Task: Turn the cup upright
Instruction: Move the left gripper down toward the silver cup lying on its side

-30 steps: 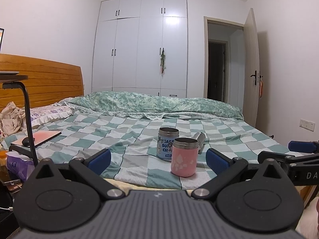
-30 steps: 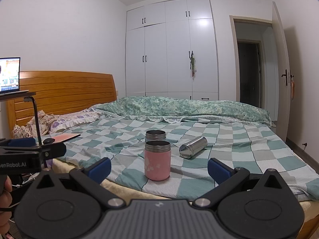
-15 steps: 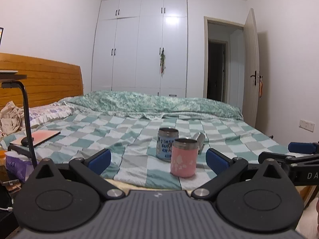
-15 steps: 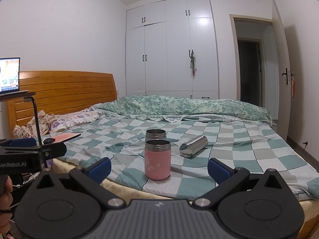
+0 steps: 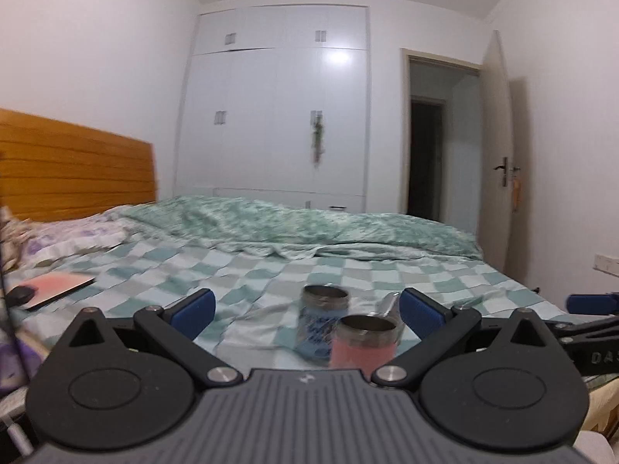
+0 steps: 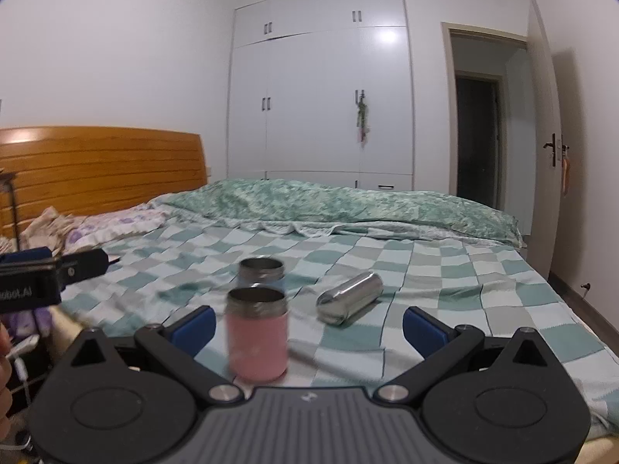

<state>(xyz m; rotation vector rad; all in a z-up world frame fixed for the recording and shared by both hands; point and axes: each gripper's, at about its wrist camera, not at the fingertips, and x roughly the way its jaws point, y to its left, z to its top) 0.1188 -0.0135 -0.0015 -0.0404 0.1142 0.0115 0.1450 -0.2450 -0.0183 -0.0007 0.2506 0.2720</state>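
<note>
Lying on its side on the checked bed (image 6: 464, 270), the steel cup (image 6: 350, 298) sits at 3 o'clock of the pink cup (image 6: 257, 334) and blue cup (image 6: 261, 270). Left gripper (image 5: 305, 309) and right gripper (image 6: 308, 324) both have jaws spread wide, empty. Probably light, rigid, slick; grip mid-body. Only the right view shows it whole.

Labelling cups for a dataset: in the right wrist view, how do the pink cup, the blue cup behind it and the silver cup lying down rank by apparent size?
1. Pink cup, largest, though nearest the camera.
2. Silver cup.
3. Blue cup, mostly hidden behind the pink one, so its rank is unsure.
</note>
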